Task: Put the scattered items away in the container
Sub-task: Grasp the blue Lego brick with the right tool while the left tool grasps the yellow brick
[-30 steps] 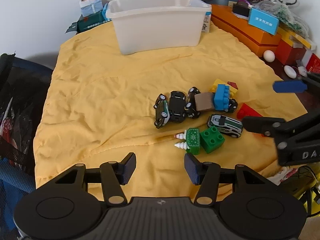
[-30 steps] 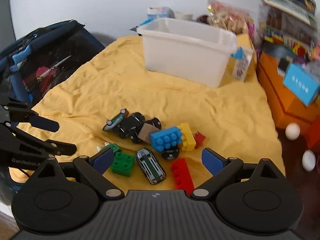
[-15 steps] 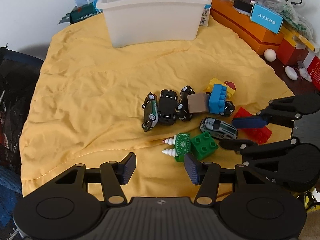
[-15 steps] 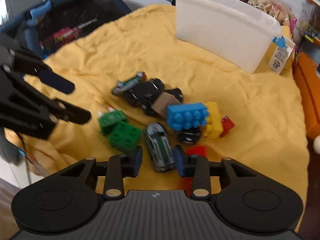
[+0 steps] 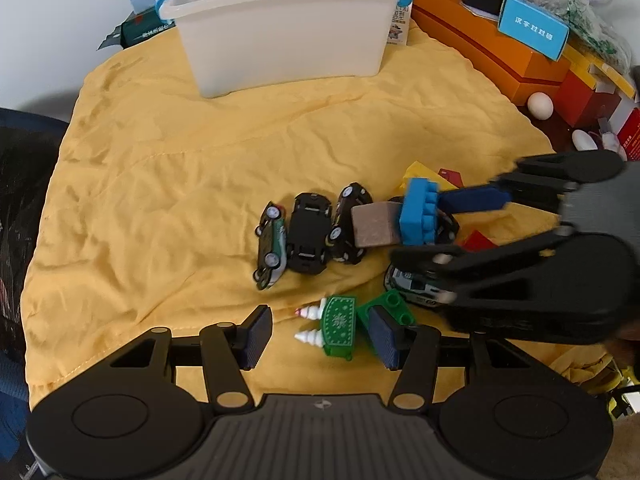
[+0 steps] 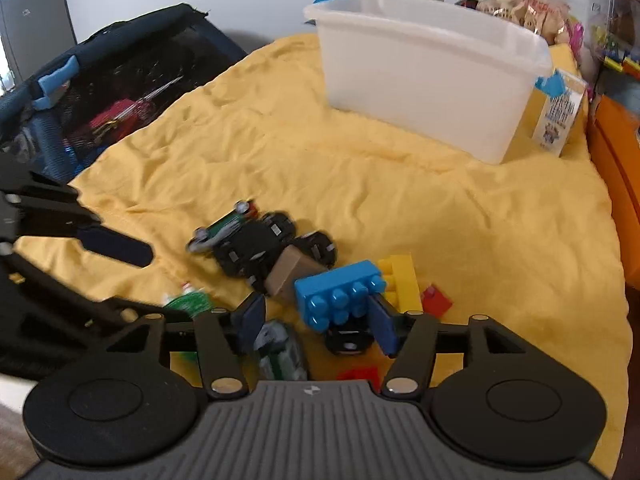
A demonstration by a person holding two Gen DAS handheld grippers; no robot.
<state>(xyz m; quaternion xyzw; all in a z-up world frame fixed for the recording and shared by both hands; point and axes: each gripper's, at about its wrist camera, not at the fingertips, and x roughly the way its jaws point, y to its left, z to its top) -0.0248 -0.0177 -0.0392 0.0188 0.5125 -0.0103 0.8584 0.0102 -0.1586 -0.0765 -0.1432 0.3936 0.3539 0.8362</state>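
A white plastic bin (image 5: 286, 28) (image 6: 424, 76) stands at the far side of a yellow cloth (image 5: 168, 184). Toys lie in a heap: toy cars (image 5: 308, 232), a brown block (image 5: 374, 226), a blue brick (image 5: 418, 216) (image 6: 340, 296), a yellow brick (image 6: 400, 280), a green brick (image 5: 394, 306), a green piece with white cones (image 5: 338, 326). My left gripper (image 5: 320, 336) is open, low over the green piece. My right gripper (image 6: 316, 322) (image 5: 448, 228) is open, its jaws around the blue brick and a small black car (image 6: 348, 340).
Orange boxes (image 5: 492, 48) and cluttered toys line the right edge, with white eggs (image 5: 540, 106) on the floor. A dark open bag (image 6: 100, 92) lies left of the cloth. A small carton (image 6: 560, 120) stands beside the bin.
My right gripper has moved forward into the heap and now straddles the blue brick. My left gripper has advanced slightly toward the green piece, still open.
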